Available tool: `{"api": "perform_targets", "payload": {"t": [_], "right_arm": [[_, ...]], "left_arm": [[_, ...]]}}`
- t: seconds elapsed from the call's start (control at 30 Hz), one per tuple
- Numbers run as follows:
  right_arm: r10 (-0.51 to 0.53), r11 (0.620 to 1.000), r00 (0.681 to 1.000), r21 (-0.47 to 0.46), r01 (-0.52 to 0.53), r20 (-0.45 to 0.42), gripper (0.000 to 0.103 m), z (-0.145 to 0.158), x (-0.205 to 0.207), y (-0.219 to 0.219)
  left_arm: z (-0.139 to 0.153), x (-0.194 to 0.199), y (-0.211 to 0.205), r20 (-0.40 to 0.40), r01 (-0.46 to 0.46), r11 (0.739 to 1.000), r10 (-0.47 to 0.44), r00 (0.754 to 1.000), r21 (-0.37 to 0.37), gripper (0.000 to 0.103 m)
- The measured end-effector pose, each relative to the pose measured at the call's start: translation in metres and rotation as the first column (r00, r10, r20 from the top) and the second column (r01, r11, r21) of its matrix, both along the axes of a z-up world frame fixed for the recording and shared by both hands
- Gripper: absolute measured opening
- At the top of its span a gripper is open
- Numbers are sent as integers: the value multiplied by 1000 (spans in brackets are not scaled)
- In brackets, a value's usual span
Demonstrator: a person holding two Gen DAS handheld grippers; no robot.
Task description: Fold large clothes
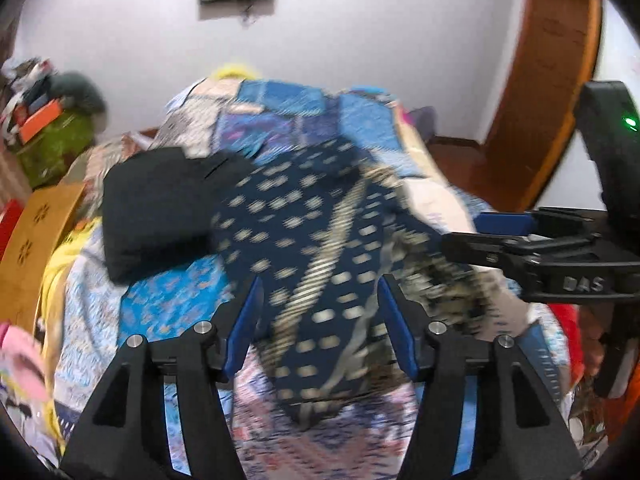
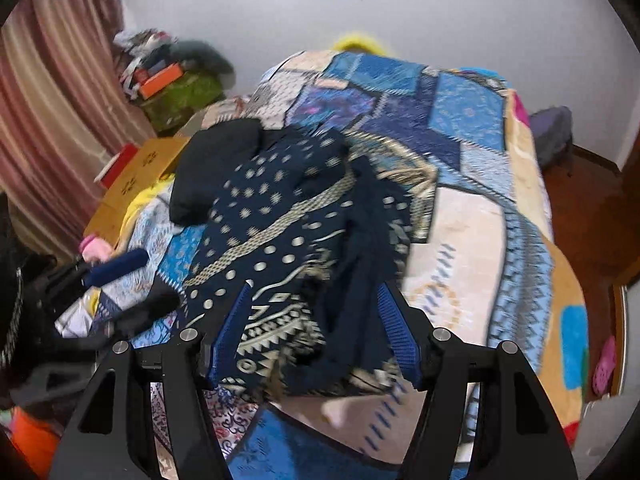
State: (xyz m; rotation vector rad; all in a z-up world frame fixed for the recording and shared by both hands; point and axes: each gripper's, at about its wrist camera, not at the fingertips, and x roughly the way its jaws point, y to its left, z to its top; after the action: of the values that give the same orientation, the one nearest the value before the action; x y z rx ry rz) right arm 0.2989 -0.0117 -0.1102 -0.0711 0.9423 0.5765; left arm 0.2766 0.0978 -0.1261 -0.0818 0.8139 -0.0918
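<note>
A big dark blue cloth (image 1: 304,240) with pale dots and a striped band lay bunched up on a bed. The bed had a patchwork bedspread (image 2: 472,128) in blue, cream and purple. A folded black garment (image 1: 156,204) sat on the bed at the left side of the dotted cloth, touching it.

The left gripper (image 1: 320,312) hung over the near part of the dotted cloth. Its jaws stood apart, and nothing was pinched between its blue pads (image 1: 242,328). The cloth lay under the gap.

The right gripper (image 2: 316,320) was also over the near edge of the same cloth, where the pattern turned to pale zigzags. Its jaws stood apart too. The cloth filled the space between them, but it was too blurry to tell if the pads pressed on it. In the left wrist view, the right gripper reached in from the right side, near the cloth's frayed edge.

A green box (image 2: 180,96) with an orange box (image 2: 160,80) on top stood beside the bed by the wall. A pink striped curtain (image 2: 52,100) hung on the left. The floor (image 2: 580,208) was brown wood.
</note>
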Motion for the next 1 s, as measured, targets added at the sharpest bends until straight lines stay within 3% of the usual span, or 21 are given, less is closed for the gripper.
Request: {"api": "perform_targets", "payload": {"t": [0.17, 0.33, 0.47, 0.67, 0.83, 1.0], "right_arm": [[21, 996, 999, -83, -24, -47, 61, -27, 8, 17], [-18, 985, 997, -174, 5, -71, 61, -50, 13, -2], [-43, 987, 995, -155, 28, -90, 74, -53, 13, -25], [-31, 991, 997, -131, 21, -70, 75, -38, 16, -18], [5, 998, 998, -68, -9, -57, 75, -30, 32, 6], [-23, 999, 991, -49, 16, -135, 75, -50, 60, 18]], "left_arm": [[-30, 4, 23, -76, -62, 998, 62, 995, -8, 58], [-49, 5, 33, -108, -86, 996, 84, 991, -6, 58], [-56, 8, 37, -121, -92, 996, 91, 988, -8, 58], [-58, 18, 45, -128, -103, 993, 96, 987, -51, 58], [-61, 32, 58, -152, -126, 978, 102, 983, -163, 58], [-80, 51, 78, -218, -152, 923, 77, 973, -353, 62]]}}
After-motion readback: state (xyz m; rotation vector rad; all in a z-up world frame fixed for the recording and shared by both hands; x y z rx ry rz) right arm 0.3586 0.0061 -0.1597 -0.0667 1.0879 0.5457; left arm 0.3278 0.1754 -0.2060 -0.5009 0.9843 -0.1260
